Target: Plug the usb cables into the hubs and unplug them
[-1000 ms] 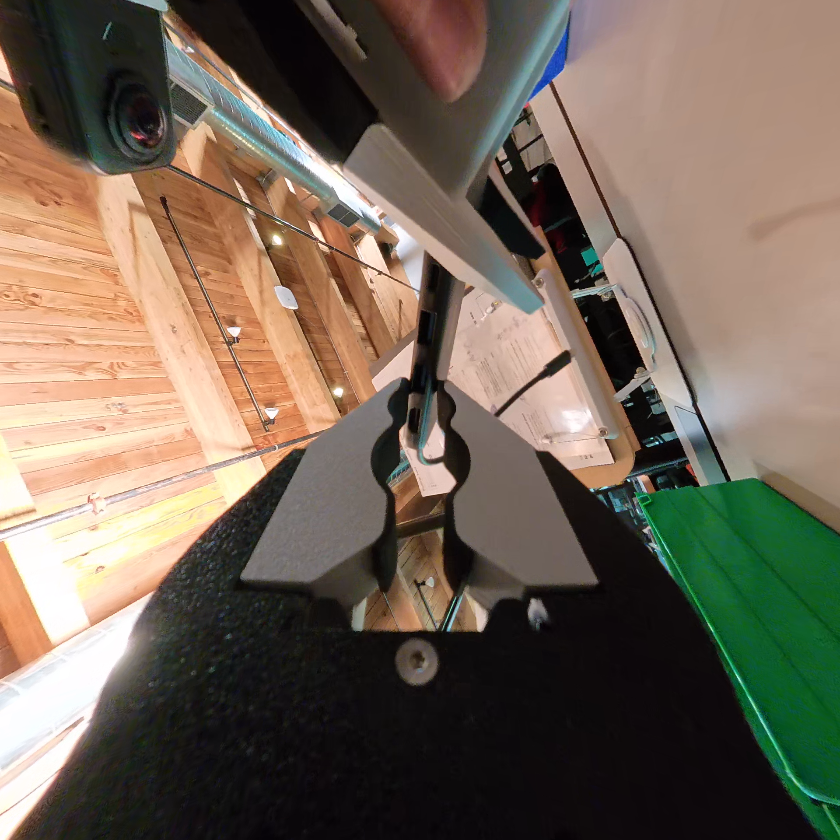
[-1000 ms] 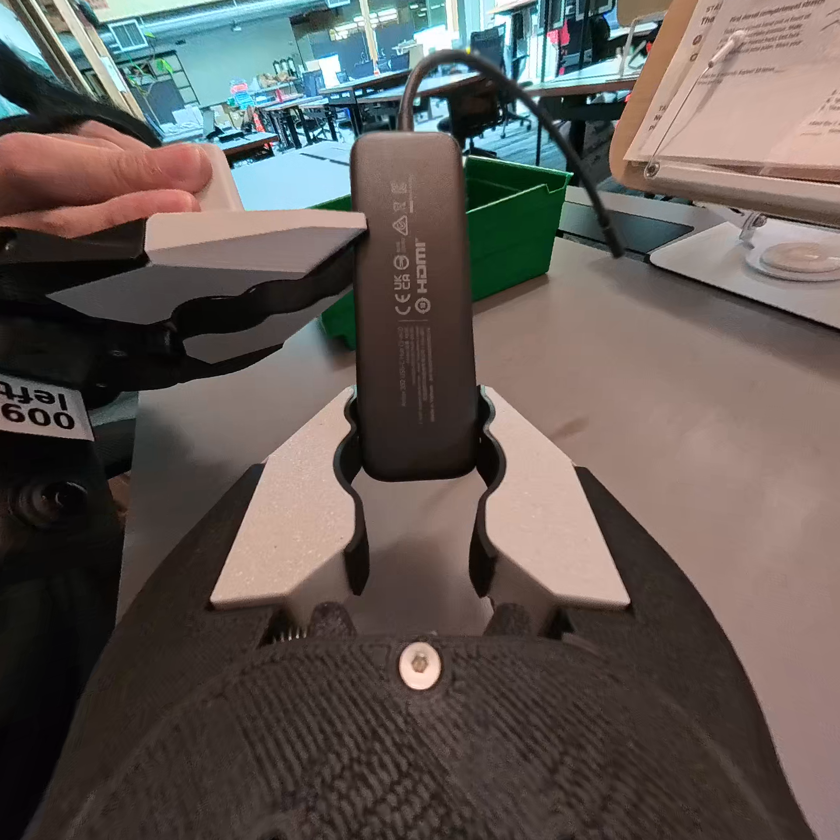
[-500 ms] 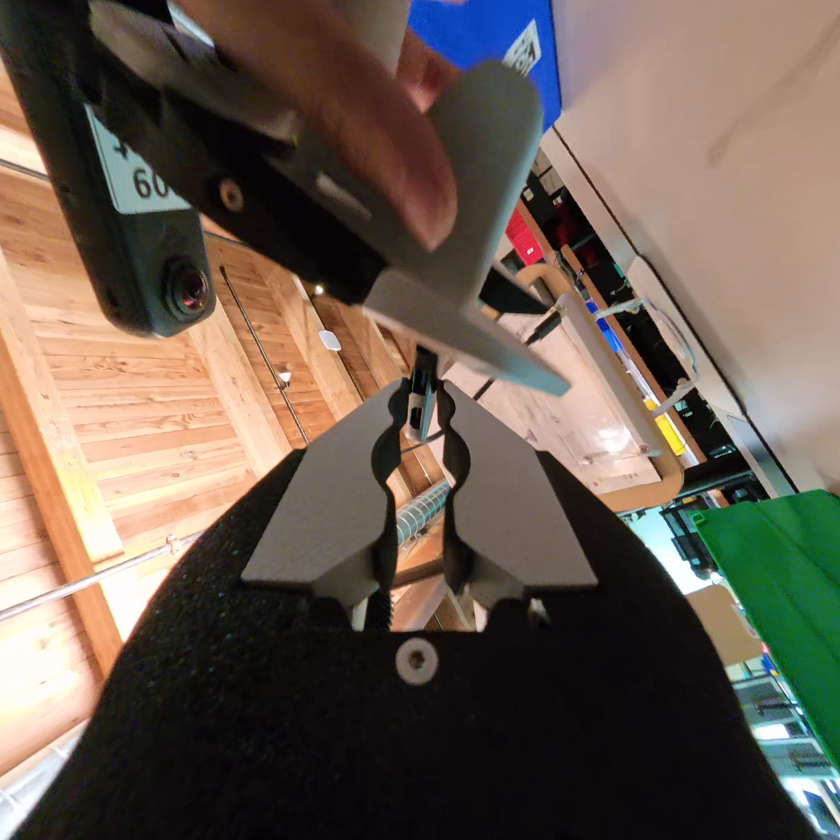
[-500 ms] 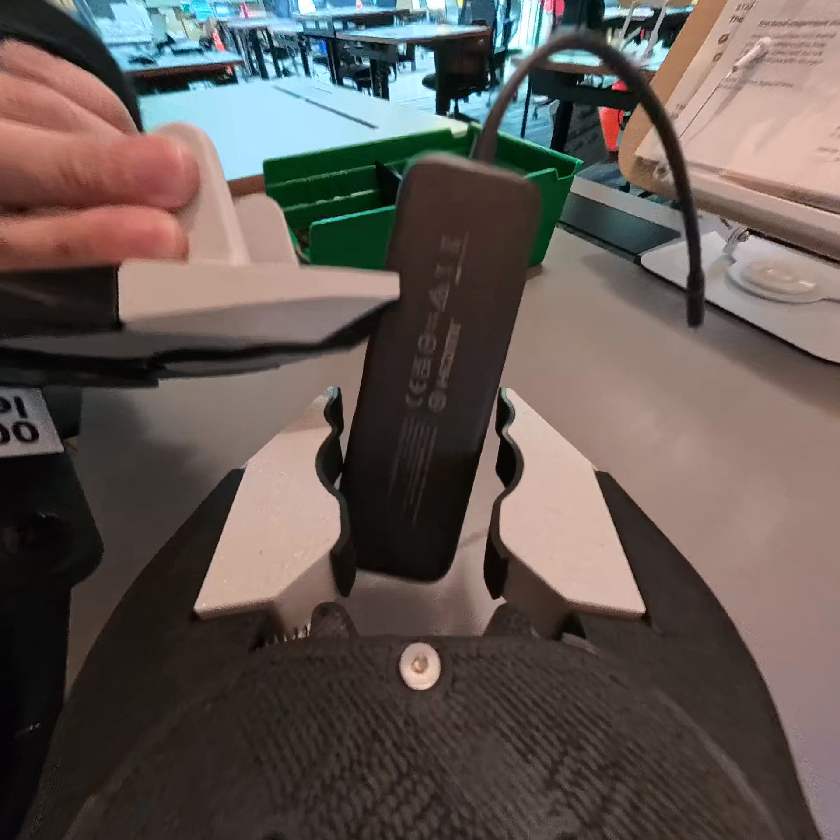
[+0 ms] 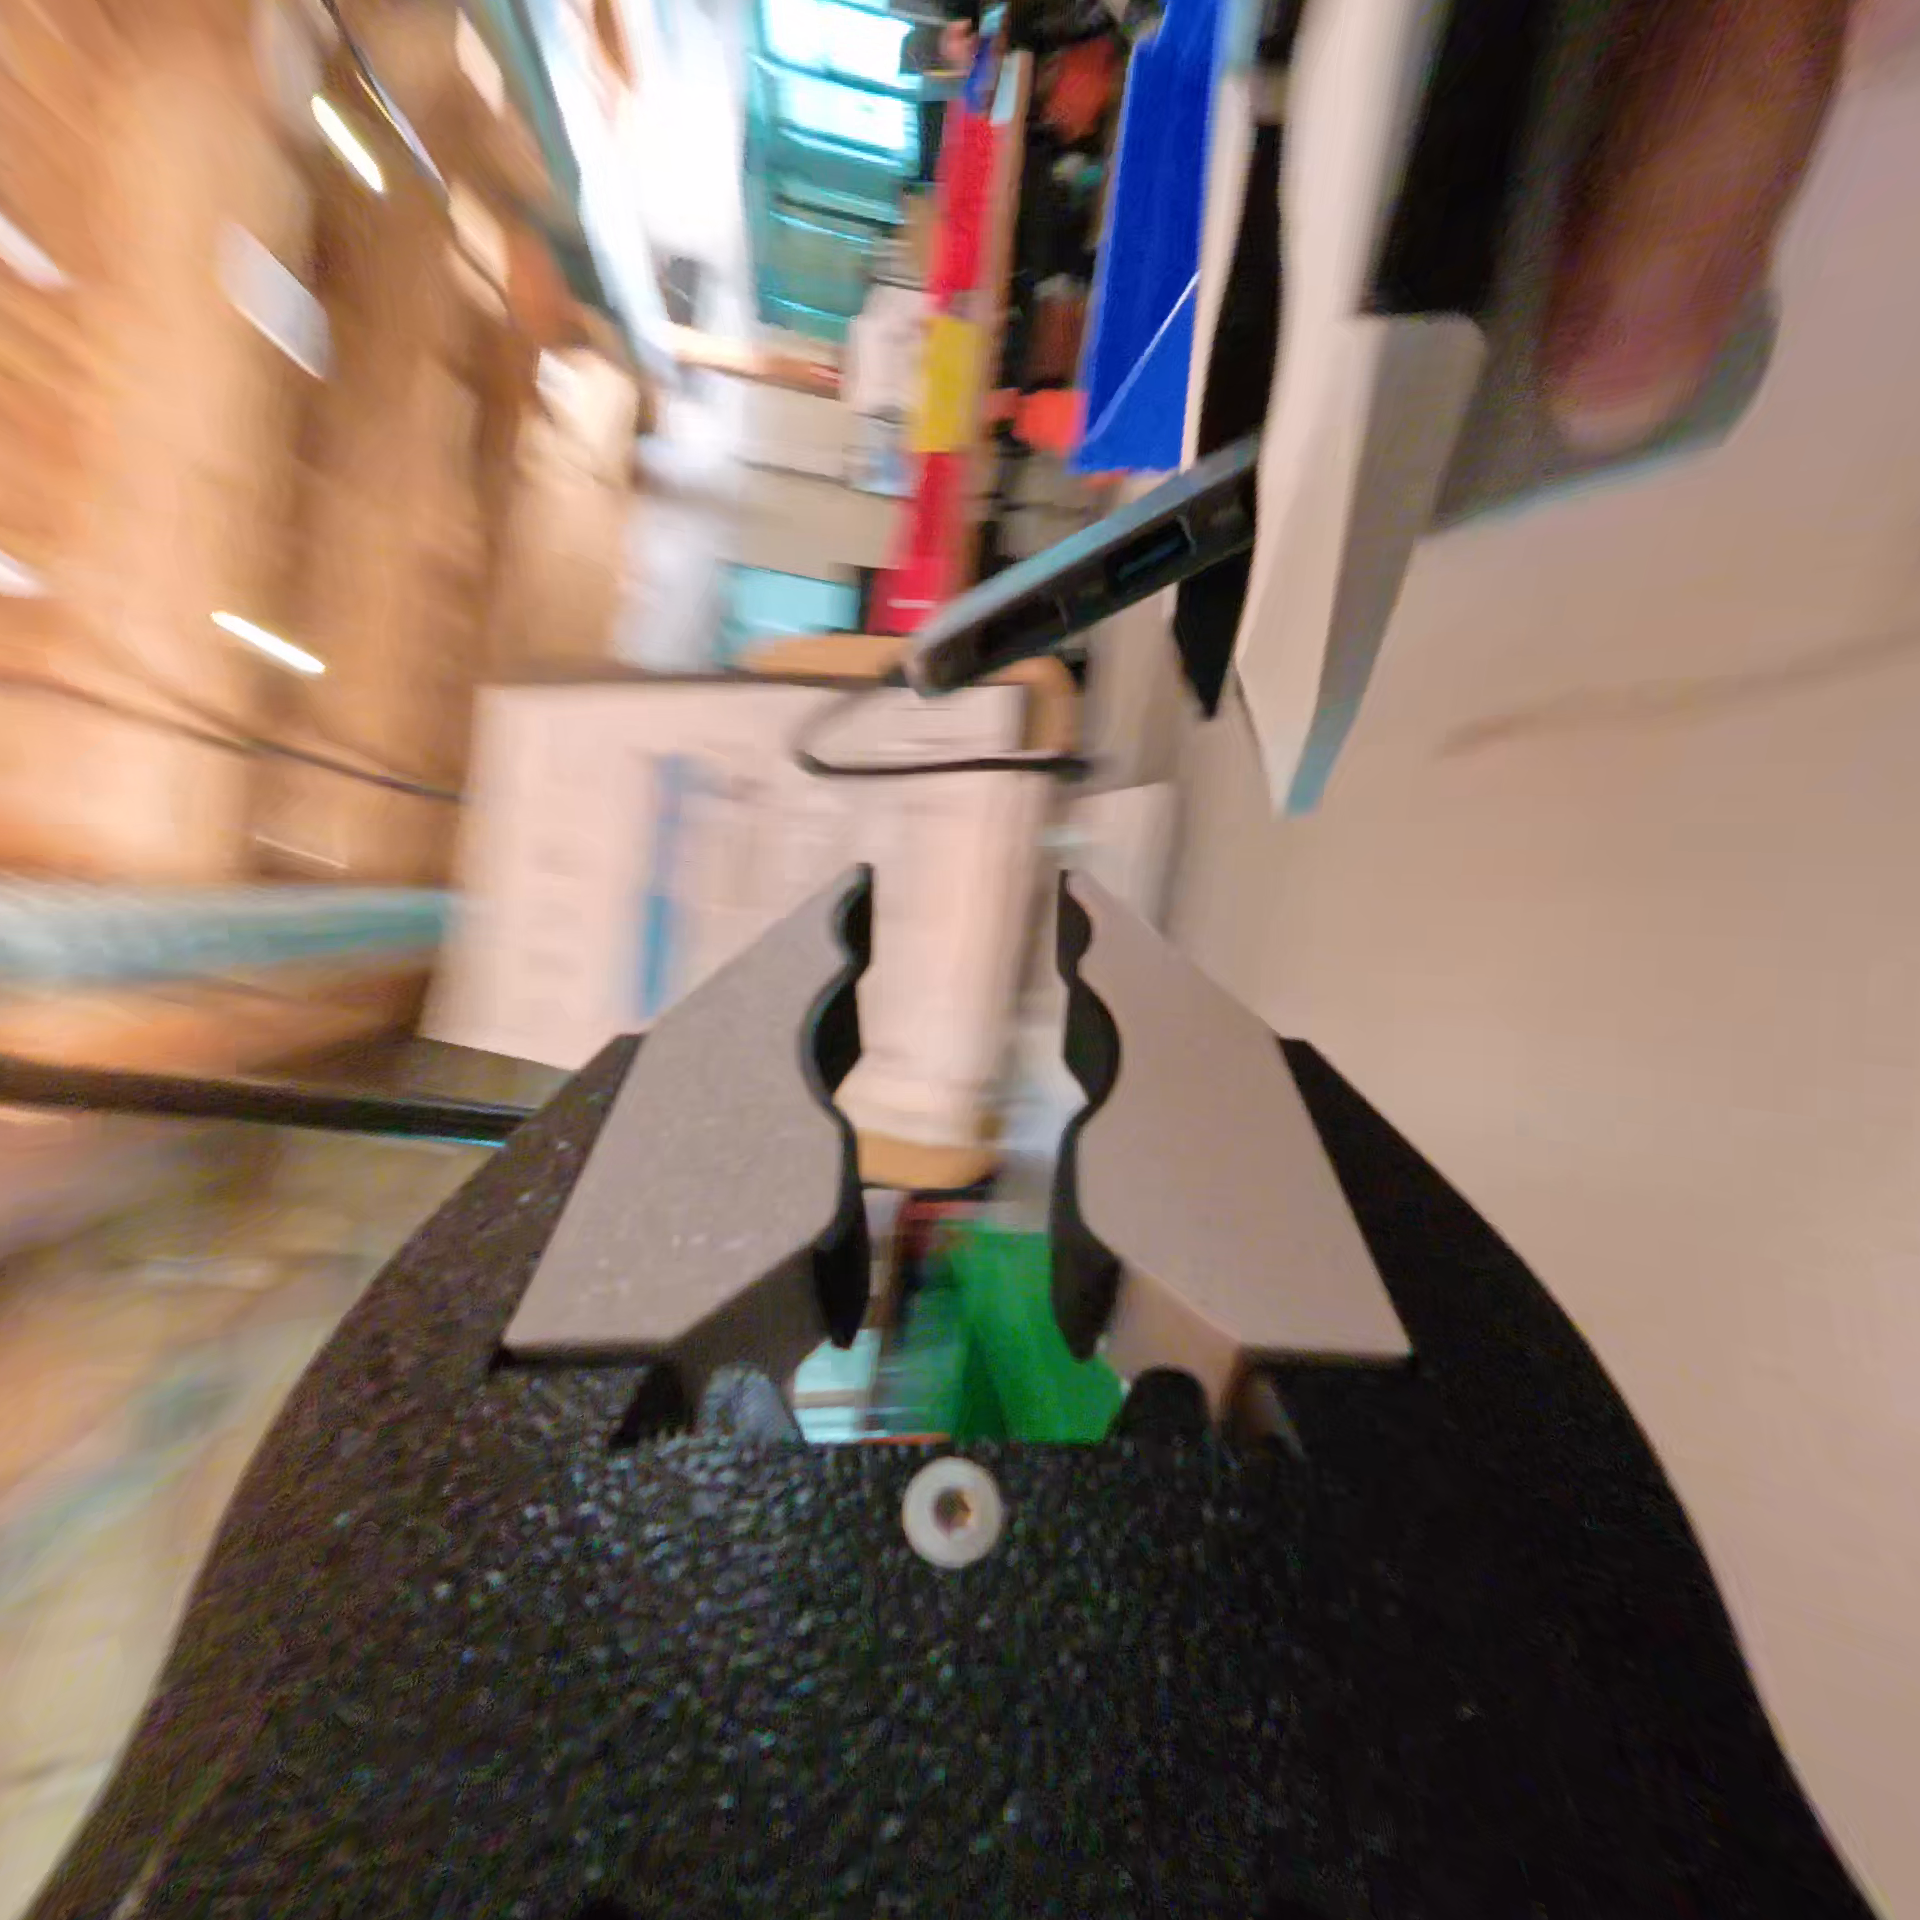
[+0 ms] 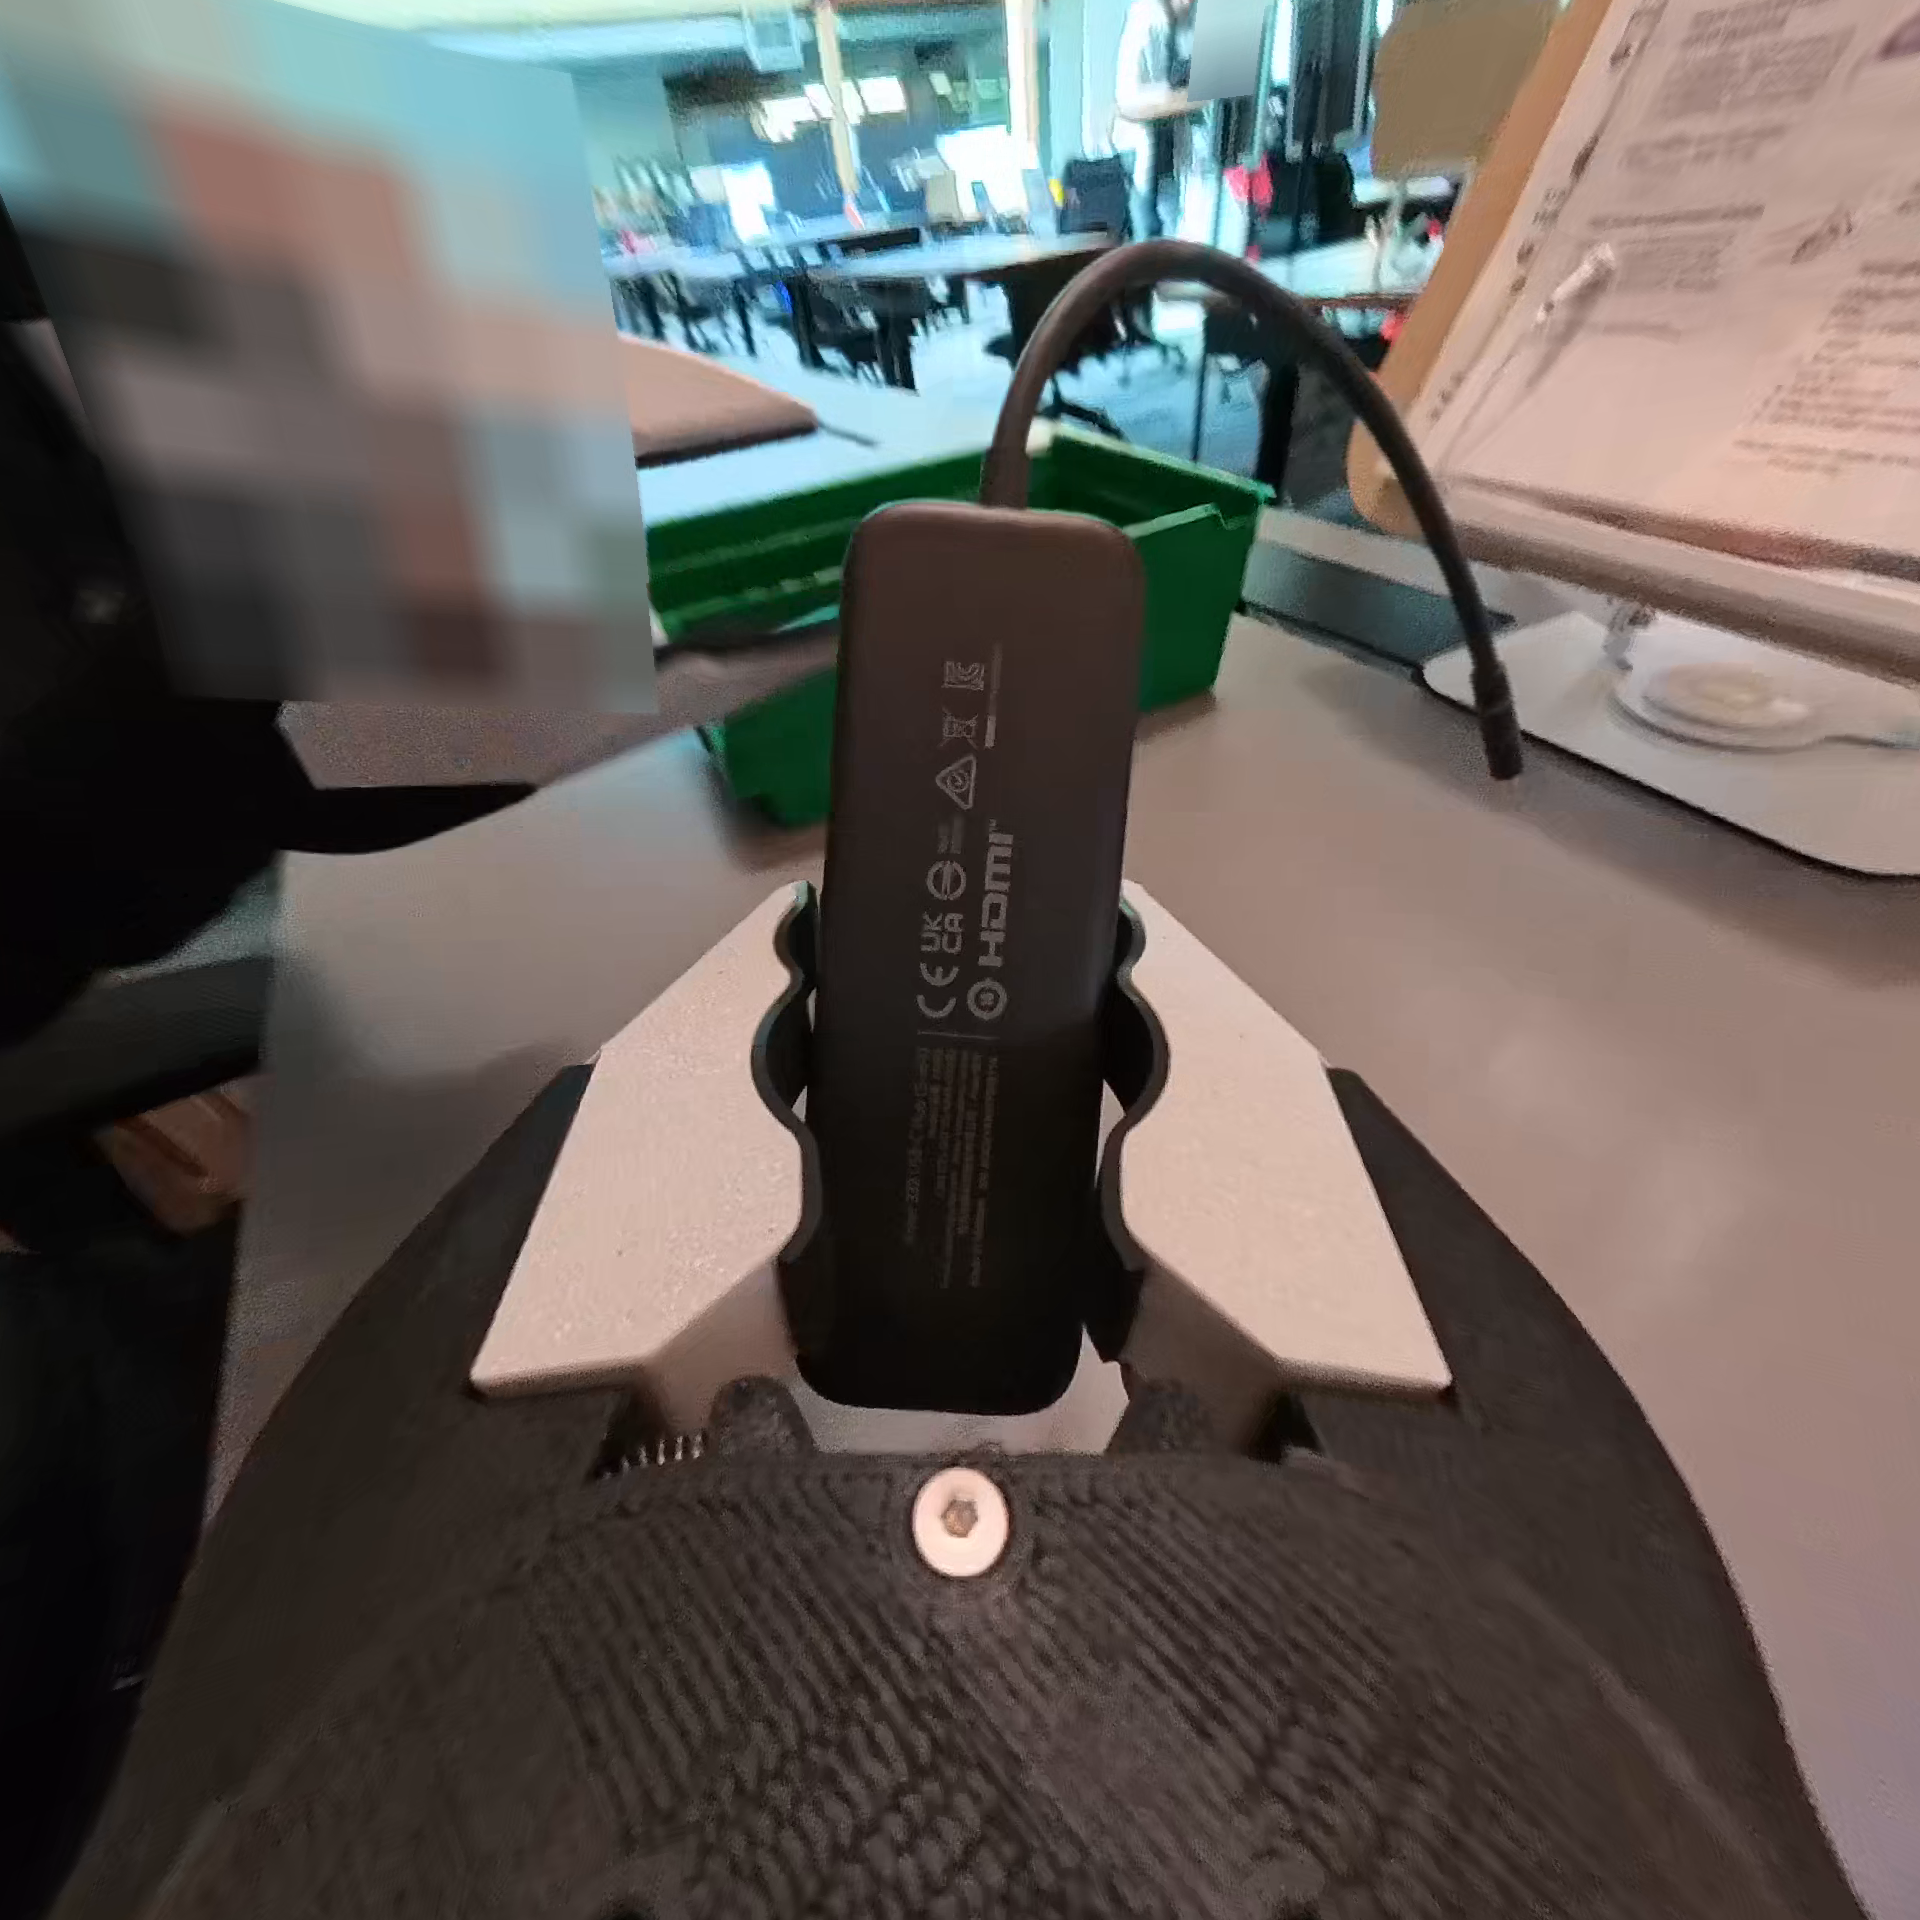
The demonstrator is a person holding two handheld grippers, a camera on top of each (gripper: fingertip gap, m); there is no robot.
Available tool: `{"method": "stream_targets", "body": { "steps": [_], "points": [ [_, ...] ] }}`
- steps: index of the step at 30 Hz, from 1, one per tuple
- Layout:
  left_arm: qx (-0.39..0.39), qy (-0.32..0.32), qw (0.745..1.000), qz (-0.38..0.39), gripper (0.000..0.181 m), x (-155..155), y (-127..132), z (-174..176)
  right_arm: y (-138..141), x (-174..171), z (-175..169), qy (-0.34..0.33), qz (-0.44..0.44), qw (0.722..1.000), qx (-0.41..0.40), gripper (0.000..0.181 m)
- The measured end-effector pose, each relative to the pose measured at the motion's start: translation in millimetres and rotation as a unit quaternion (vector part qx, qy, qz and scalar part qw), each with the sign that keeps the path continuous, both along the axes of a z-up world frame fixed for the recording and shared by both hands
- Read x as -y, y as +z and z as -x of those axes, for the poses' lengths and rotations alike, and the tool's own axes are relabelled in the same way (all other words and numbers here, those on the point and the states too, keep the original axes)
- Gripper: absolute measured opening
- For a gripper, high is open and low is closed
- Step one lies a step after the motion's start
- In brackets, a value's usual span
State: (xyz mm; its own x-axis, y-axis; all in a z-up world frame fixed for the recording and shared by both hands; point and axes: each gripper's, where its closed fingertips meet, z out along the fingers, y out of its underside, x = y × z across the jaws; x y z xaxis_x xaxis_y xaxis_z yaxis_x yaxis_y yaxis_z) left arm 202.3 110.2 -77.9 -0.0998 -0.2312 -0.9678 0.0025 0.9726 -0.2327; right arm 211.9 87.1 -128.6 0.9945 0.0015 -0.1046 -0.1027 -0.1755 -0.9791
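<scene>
While the grey table point(image 6: 1455, 1039) takes up most of the right wrist view, the work itself is held above it. Green bin point(image 6: 1143, 540) sits behind, with a document stand point(image 6: 1662, 312) to the right on its white base point(image 6: 1766, 790).

Right gripper point(image 6: 961, 1039) is clamped on the dark hub point(image 6: 971, 883), one jaw against each long edge, lower end seated deep between them. Long axis runs straight away from the camera, tilted up and a touch left; printed flat face toward the lens. Its pigtail cable point(image 6: 1247, 312) leaves the far end, arches over and hangs right, its plug point(image 6: 1501, 743) dangling free above the table, touching nothing.

Left gripper point(image 5: 961, 1039) stands parted with nothing between its fingers; view heavily smeared. In it the hub's edge point(image 5: 1091, 582) shows upper right, ports along that narrow side, well apart from the fingertips.

Judgement: the step looks like fetching a cable for a port. To do it well:
- keep the right hold steady, port edge turned toward the left side
- take the plug close behind its shell so it cannot swivel
- line the plug square to the port edge, across the hub's long axis
- push straight; brace against the right hold.

No loose cable identifiable in either view.
</scene>
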Motion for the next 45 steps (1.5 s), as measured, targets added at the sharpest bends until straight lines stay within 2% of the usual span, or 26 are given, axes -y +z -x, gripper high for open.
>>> {"method": "stream_targets", "body": {
  "steps": [1,2,3,4,5,6,7,8,10,11,12,14,16,17,19,21,24,25,27,30,32,34,37,38,42,45],
  "points": [
    [-0.074,-0.022,0.988,0.135,0.042,4.2,-10.0,1.4,6.3,1.1,5.4,0.022,-0.018,1.0,-0.013,0.054],
    [-0.145,-0.061,0.95,0.269,0.048,15.9,-16.5,5.6,12.1,1.9,13.2,0.049,-0.035,0.998,-0.025,0.054],
    [-0.191,-0.098,0.896,0.39,0.047,25.6,-13.3,8.8,15.7,2.3,20.2,0.071,-0.046,0.996,-0.032,0.054],
    [-0.227,-0.145,0.833,0.483,0.06,34.9,-5.5,12.9,16.3,2.1,28.6,0.096,-0.049,0.994,-0.034,0.054],
    [-0.255,-0.193,0.773,0.548,0.063,42.4,3.8,18.2,15.7,1.7,38.6,0.122,-0.048,0.991,-0.032,0.054],
    [-0.27,-0.225,0.725,0.593,0.062,45.4,11.2,20.7,15.4,0.4,45.8,0.135,-0.049,0.989,-0.027,0.054],
    [-0.282,-0.249,0.692,0.616,0.061,48.3,14.2,22.8,14.9,-1.6,51.9,0.144,-0.049,0.988,-0.023,0.054],
    [-0.301,-0.263,0.675,0.62,0.062,52.5,10.9,25.2,14.8,-2.6,59.9,0.16,-0.048,0.986,-0.02,0.054],
    [-0.334,-0.271,0.67,0.605,0.061,61.6,-2.8,29.3,16.8,-4.1,70.5,0.175,-0.053,0.983,-0.012,0.054],
    [-0.338,-0.289,0.668,0.596,0.048,66.7,-4.4,33.9,16.9,-4.0,74.5,0.183,-0.051,0.982,-0.012,0.054],
    [-0.33,-0.298,0.668,0.597,0.045,68.5,-3.9,35.3,15.2,-3.7,75.3,0.185,-0.047,0.982,-0.007,0.054],
    [-0.325,-0.29,0.684,0.585,0.045,67.7,-9.5,35.0,11.4,-1.8,74.4,0.188,-0.042,0.981,0.009,0.054],
    [-0.309,-0.267,0.718,0.564,0.044,62.8,-13.3,30.9,4.9,-3.7,64.2,0.159,-0.024,0.987,0.017,0.053],
    [-0.296,-0.245,0.744,0.547,0.044,57.4,-14.4,26.9,4.8,-4.2,57.6,0.142,-0.023,0.989,0.022,0.059],
    [-0.261,-0.174,0.816,0.486,0.044,37.1,-17.7,15.5,8.9,0.5,48.4,0.123,-0.022,0.992,0.025,0.079],
    [-0.226,-0.103,0.881,0.403,0.044,17.2,-18.9,7.6,18.2,9.0,41.2,0.11,-0.024,0.993,0.023,0.08],
    [-0.164,-0.017,0.94,0.3,0.044,0.1,-14.3,-1.9,43.2,17.2,26.3,0.053,-0.052,0.997,0.008,0.083],
    [-0.138,0.007,0.956,0.26,0.044,-2.5,-12.2,-4.7,51.1,17.2,19.8,0.022,-0.064,0.998,-0.012,0.071],
    [-0.082,0.045,0.981,0.168,0.044,-3.2,-8.3,-8.4,63.2,14.9,20.7,-0.002,-0.091,0.995,-0.042,0.067],
    [-0.013,0.09,0.994,0.054,0.044,3.2,-4.6,-10.5,51.2,4.5,31.5,-0.011,-0.053,0.998,-0.015,0.06],
    [0.003,0.097,0.995,0.023,0.044,12.3,-7.8,-11.9,42.2,-0.3,29.2,-0.035,-0.032,0.999,0.023,0.059],
    [0.024,0.093,0.995,0.0,0.044,21.0,-6.7,-12.9,37.6,-2.9,29.3,-0.039,-0.028,0.998,0.033,0.033],
    [0.042,0.101,0.993,-0.031,0.044,23.8,-5.4,-15.4,36.1,-2.1,17.1,-0.065,-0.034,0.996,0.048,0.011],
    [0.049,0.098,0.993,-0.039,0.044,24.5,-4.5,-16.7,36.7,-1.7,15.7,-0.061,-0.041,0.996,0.04,0.01],
    [0.049,0.051,0.997,0.013,0.049,28.4,-3.0,-14.8,40.9,4.3,12.0,-0.025,-0.066,0.996,-0.059,0.01],
    [-0.004,-0.031,0.993,0.114,0.075,27.6,-6.4,-3.8,52.9,16.9,13.2,0.041,-0.1,0.98,-0.166,0.01]
  ]
}}
